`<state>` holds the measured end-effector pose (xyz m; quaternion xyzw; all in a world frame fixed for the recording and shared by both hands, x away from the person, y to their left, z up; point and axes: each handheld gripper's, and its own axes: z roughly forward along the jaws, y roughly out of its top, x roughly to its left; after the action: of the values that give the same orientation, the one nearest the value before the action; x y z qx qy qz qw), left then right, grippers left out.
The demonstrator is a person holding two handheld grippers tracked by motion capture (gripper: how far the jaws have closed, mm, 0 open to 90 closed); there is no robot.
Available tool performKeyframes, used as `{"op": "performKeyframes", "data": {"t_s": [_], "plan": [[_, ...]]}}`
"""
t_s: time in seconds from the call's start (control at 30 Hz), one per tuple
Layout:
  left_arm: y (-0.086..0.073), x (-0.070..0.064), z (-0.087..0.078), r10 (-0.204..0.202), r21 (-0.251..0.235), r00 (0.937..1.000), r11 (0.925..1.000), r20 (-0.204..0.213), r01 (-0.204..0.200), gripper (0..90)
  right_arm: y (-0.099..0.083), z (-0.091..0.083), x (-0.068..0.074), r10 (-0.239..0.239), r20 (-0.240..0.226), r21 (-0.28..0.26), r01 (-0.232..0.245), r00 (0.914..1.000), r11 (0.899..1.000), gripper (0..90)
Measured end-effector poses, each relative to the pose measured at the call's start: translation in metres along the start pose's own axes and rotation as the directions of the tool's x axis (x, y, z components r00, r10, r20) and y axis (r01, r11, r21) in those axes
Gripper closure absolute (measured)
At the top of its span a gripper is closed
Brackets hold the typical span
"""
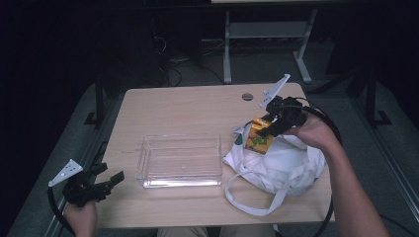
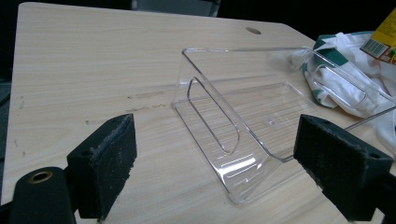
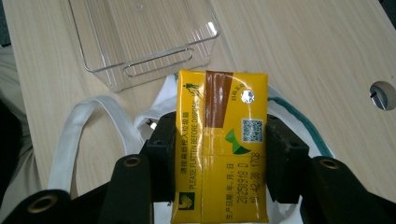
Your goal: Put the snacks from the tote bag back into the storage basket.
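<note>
My right gripper [image 1: 269, 129] is shut on a yellow drink carton [image 1: 259, 136] and holds it just above the mouth of a white cloth bag [image 1: 276, 165] at the table's right. In the right gripper view the carton [image 3: 222, 144] stands between the two black pads [image 3: 286, 154], its top with the foil straw hole facing the camera. A clear plastic bin [image 1: 180, 160] lies empty in the middle of the table, left of the bag. My left gripper [image 1: 111, 181] hovers open at the table's near left corner, with the bin [image 2: 243, 126] ahead of its pads [image 2: 107, 158].
The bag's long white straps [image 1: 247, 195] trail toward the table's front edge. A round cable hole [image 1: 247, 96] sits at the far edge of the wooden table [image 1: 188, 108]. Bare wood lies left of and behind the bin. A white table frame [image 1: 267, 44] stands on the floor beyond.
</note>
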<state>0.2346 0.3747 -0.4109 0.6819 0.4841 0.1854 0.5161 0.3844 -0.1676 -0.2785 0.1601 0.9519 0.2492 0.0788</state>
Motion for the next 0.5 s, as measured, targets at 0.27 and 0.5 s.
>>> {"op": "performKeyframes", "data": {"t_s": [0.27,0.5], "plan": [[0.0,0.001,-0.001,-0.002,-0.004,1.0,1.0,-0.003,0.002,12.7,0.016,0.002,0.0,-0.026,-0.007,0.001,0.026,0.9996,1.0,52.6],[0.0,0.001,-0.001,-0.005,-0.005,1.0,1.0,-0.002,0.005,12.7,0.028,0.004,0.0,-0.04,-0.015,-0.001,0.04,0.9991,0.999,52.6]]}}
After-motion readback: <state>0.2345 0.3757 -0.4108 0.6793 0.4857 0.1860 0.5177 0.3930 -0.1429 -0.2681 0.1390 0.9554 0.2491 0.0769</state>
